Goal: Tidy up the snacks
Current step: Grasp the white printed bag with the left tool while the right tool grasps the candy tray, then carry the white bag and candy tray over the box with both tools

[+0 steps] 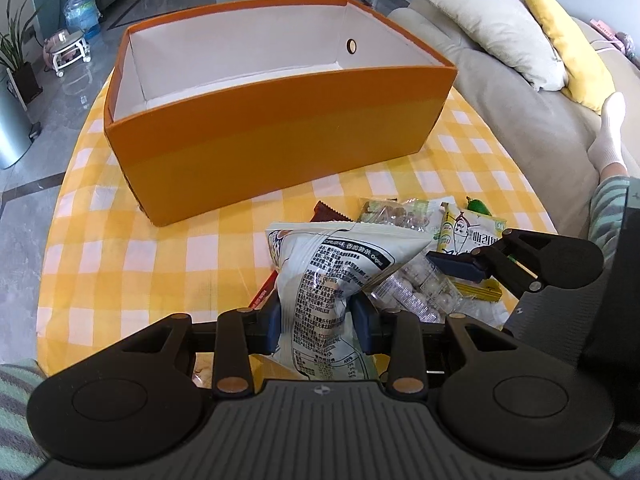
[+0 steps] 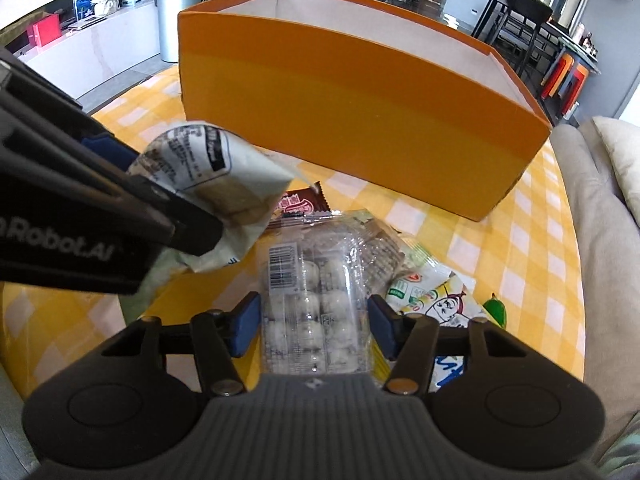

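The left tool [image 1: 317, 316] is closed on one white snack bag [image 1: 332, 268], lifted a little above the pile. The right tool [image 2: 314, 322] stands open around one clear tray of white balls [image 2: 314, 300], its pads just beside the tray. Ahead of both tools lie three more packets: one brown [image 2: 300, 202], one with nuts [image 1: 394, 214], one yellow-green [image 1: 468, 226]. Behind them stands one orange box [image 1: 276, 144] on the checked surface [image 1: 120, 248].

The white snack bag [image 1: 328, 276] hides most of the red packet [image 1: 262, 294]. The clear tray of white balls [image 2: 314, 312] runs under the camera's housing; its label print is unreadable.
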